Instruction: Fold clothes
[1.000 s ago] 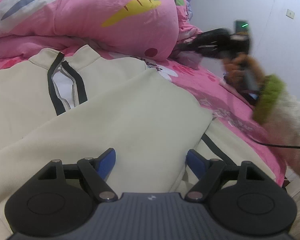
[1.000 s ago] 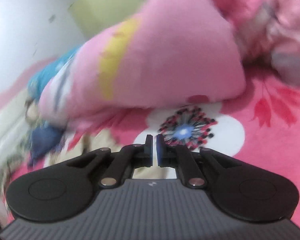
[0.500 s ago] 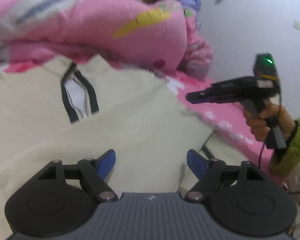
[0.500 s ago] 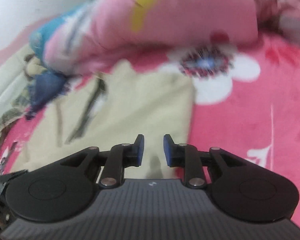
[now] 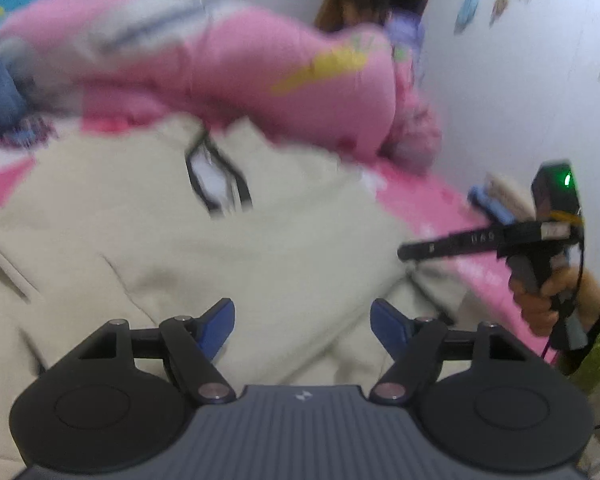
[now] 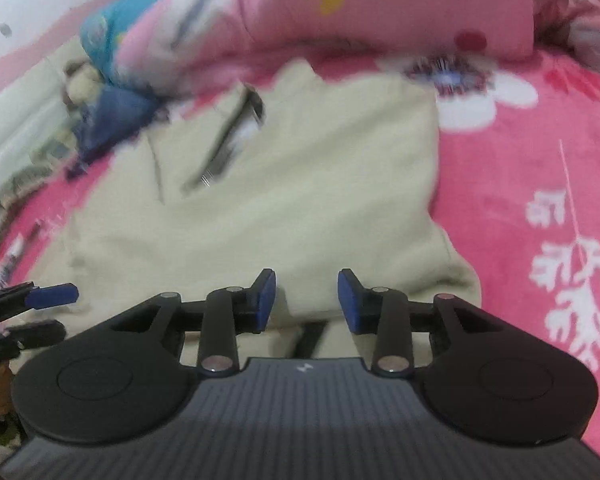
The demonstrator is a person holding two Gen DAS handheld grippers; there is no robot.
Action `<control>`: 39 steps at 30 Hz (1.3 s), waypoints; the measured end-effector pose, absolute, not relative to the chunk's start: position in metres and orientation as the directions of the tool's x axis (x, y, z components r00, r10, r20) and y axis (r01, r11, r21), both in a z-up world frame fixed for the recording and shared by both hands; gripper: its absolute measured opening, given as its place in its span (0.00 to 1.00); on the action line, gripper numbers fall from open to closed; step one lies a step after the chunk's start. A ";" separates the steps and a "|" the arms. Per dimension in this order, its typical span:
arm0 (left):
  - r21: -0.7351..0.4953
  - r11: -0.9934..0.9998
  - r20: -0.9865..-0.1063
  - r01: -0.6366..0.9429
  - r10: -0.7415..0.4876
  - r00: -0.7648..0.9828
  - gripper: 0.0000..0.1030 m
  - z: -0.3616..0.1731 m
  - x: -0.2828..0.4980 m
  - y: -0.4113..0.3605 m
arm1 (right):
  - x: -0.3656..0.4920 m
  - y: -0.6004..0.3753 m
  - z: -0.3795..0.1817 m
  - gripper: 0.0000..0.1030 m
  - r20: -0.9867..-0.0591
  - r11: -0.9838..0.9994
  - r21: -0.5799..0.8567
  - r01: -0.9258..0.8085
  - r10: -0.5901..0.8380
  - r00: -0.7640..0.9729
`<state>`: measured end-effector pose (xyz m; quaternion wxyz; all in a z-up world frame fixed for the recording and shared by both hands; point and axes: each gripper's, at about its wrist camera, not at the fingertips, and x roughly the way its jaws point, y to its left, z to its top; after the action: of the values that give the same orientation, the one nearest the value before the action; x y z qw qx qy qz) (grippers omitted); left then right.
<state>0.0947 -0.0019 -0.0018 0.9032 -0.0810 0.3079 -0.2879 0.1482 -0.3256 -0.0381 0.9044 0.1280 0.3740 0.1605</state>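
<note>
Cream jacket (image 5: 228,248) lies flat on the pink bedsheet (image 6: 540,184), collar toward the pink quilt (image 5: 228,68). Left gripper (image 5: 302,320) over the jacket's near part: jaws wide, empty. Right gripper (image 6: 306,300) over its hem, apparently clear: jaws parted, empty.

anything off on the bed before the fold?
Nothing damaged or spilled. The cream jacket lies flat on the pink blanket, collar zip open, one sleeve folded across. Both grippers are open and empty.
</note>
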 end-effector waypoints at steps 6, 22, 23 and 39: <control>-0.311 0.902 -0.475 0.300 -0.421 0.773 0.77 0.010 0.115 0.067 | 0.143 -0.330 -0.019 0.39 -0.602 0.914 0.359 -0.190 0.382 0.701; -0.496 0.862 -0.522 0.105 -0.393 0.757 0.76 -0.020 0.213 0.165 | 0.174 -0.354 -0.036 0.39 -0.631 0.863 0.500 -0.076 0.423 0.650; -0.495 0.860 -0.510 0.125 -0.404 0.760 0.76 -0.013 0.218 0.164 | 0.183 -0.352 -0.028 0.41 -0.619 0.862 0.497 -0.102 0.434 0.655; -0.165 0.830 -0.622 0.533 -0.507 0.597 0.76 0.003 0.405 0.026 | 0.419 -0.297 -0.006 0.60 -0.631 0.815 0.303 -0.493 0.560 0.537</control>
<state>0.4049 0.0257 0.0031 0.8933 0.0192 0.3420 -0.2909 0.4189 -0.2966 -0.0057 0.8755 0.0440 0.3757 0.3007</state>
